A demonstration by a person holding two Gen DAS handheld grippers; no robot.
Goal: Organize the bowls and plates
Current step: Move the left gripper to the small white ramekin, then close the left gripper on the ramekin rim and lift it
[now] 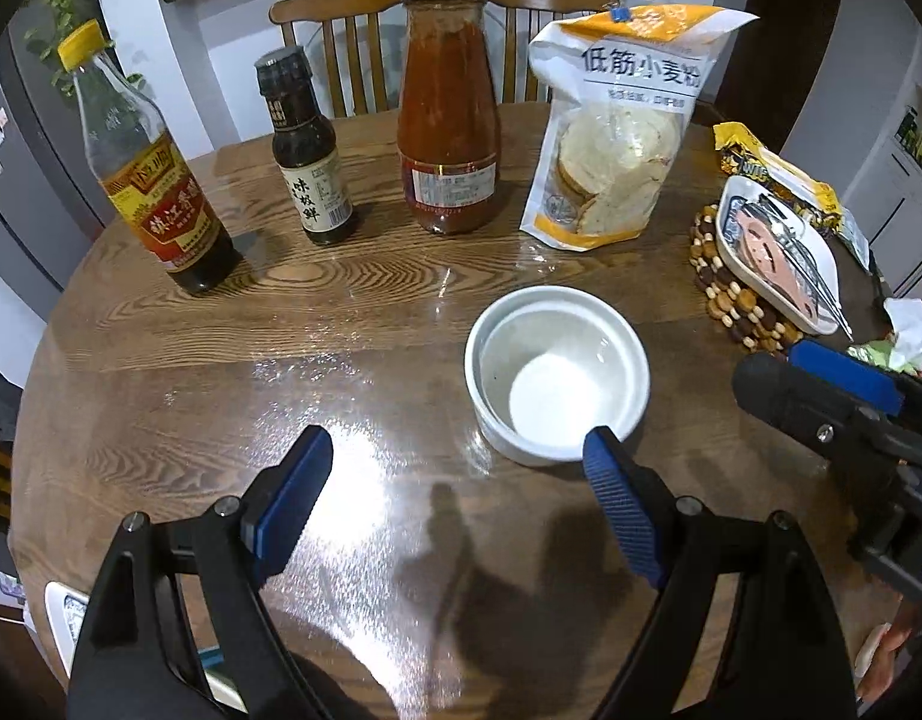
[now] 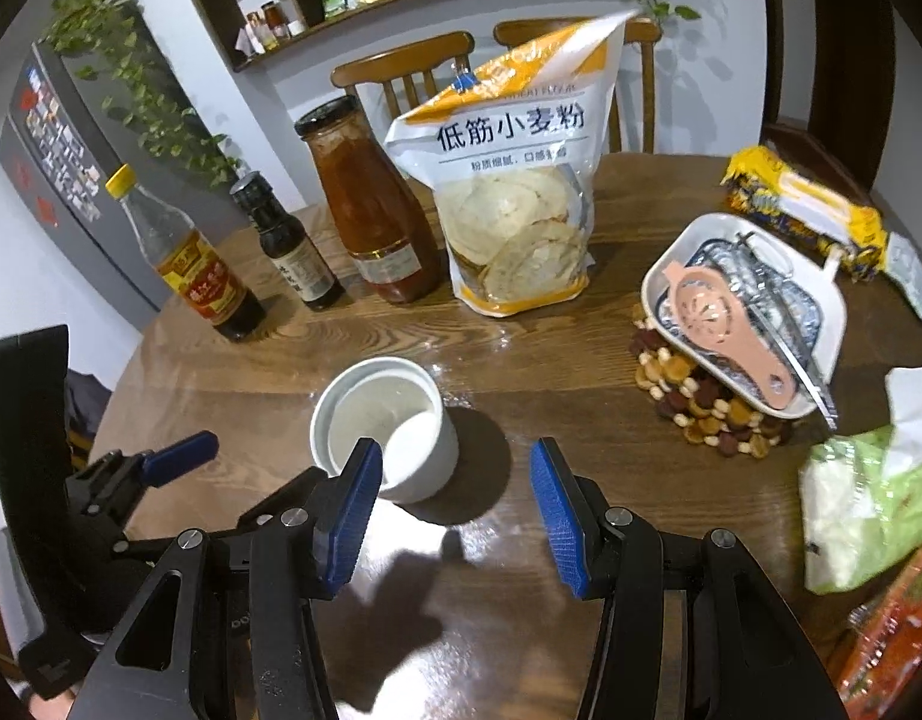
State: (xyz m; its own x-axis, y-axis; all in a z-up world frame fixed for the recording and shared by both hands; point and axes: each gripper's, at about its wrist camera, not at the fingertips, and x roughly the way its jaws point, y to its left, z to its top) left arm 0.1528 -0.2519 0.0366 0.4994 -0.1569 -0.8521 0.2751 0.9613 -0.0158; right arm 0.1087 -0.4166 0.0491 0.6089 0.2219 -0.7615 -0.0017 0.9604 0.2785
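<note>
while both tongs hang apart and empty, the round white ceramic bowl [image 1: 557, 375] stands on the round wooden table [image 1: 221, 360], ahead of the left tongs [image 1: 458, 480], nearest their right pad. the right tongs [image 2: 455, 498] have it ahead-left.

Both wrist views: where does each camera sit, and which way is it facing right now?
Left wrist: on the left gripper, angled down at the wooden table; its open blue fingers frame the white bowl, right gripper at the right edge.
Right wrist: on the right gripper, angled down likewise; empty fingers, left gripper at the left.
Shared: bowl, bottles, flour bag.
</note>
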